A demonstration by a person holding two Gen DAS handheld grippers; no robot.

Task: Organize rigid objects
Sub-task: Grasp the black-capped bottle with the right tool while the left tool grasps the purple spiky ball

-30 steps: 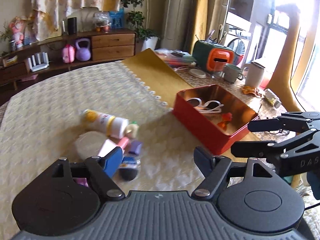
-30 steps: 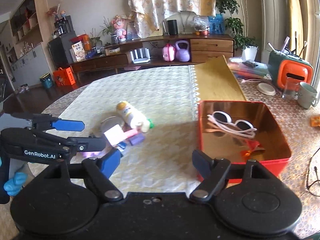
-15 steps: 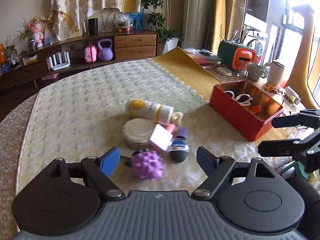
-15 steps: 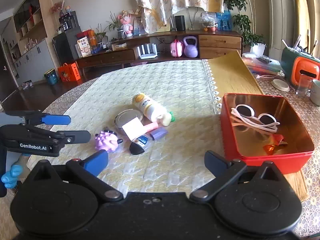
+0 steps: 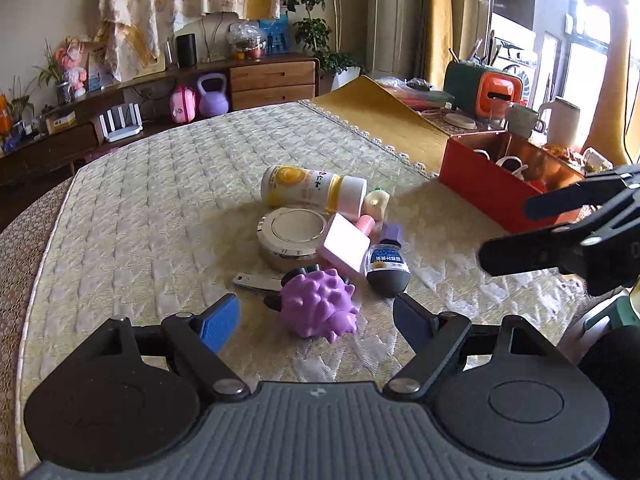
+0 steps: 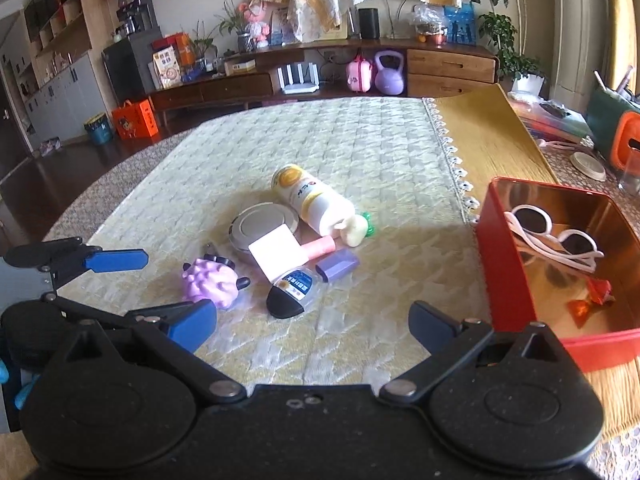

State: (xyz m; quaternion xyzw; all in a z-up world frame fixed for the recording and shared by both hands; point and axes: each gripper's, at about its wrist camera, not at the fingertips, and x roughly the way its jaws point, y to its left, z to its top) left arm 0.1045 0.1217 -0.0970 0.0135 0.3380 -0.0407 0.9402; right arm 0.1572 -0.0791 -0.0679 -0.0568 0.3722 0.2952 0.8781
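A heap of small objects lies mid-table on the quilted cloth: a yellow-white bottle (image 5: 312, 190) on its side, a round tin (image 5: 292, 236), a pink square case (image 5: 344, 248), a black-capped little bottle (image 5: 387, 266), a nail clipper (image 5: 256, 282) and a purple spiky toy (image 5: 318, 308). My left gripper (image 5: 316, 322) is open just short of the purple toy (image 6: 210, 282), not touching it. My right gripper (image 6: 314, 326) stands wide open and empty near the black-capped bottle (image 6: 290, 292). The red box (image 6: 504, 264) at right holds white sunglasses (image 6: 548, 232) and an orange sweet (image 6: 592, 300).
A yellow mat (image 6: 488, 140) runs along the far side of the red box. Behind it stand a green-and-orange holder (image 5: 484, 88), a mug (image 5: 522, 120) and a jug (image 5: 562, 122). The round table's edge (image 6: 76, 216) curves off at left. A sideboard lines the back wall.
Both grippers have come lower and nearer to the heap, which now fills the middle of both views. The right jaws have spread wider. The left view swung left, away from the red box.
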